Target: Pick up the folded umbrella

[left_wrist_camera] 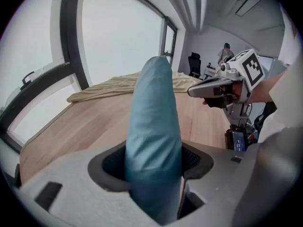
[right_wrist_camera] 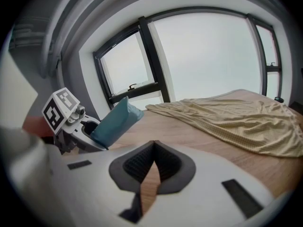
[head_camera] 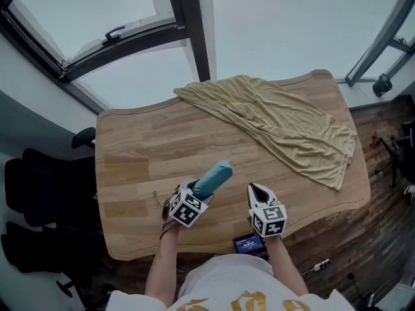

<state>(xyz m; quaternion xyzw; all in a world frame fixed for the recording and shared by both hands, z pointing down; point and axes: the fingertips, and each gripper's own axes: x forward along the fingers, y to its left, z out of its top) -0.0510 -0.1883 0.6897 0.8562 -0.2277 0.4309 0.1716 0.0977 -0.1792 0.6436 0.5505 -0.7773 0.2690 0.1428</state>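
While the head view looks pretty calm, there's stuff that could go sideways. The left gripper (head_camera: pixel 200 188) has the blue umbrella (head_camera: pixel 215 175) by its near end, and the rest pokes up and away over the table (head_camera: pixel 142 154), looking clear of the wood. The right gripper (head_camera: pixel 254 189) hovers just beside it, holding nothing. A tan cloth (head_camera: pixel 285 122) lies well apart at the far side.

From the left gripper view, the fingers (left_wrist_camera: pixel 111 167) are pinching the umbrella low down, with most of its length sticking out past them. My guess is that's the weak spot: all that free length acts like a lever, and the fabric sleeve looks smooth, so a quick tilt could let it rotate or slide out of the pinch.

Over in the right gripper view, that one's fingers (right_wrist_camera: pixel 137 167) are pressed together at the tips with only table showing through the gap behind them. It sits close enough that a careless swing could knock the umbrella's free end, and with its fingers together it isn't ready to catch a drop.
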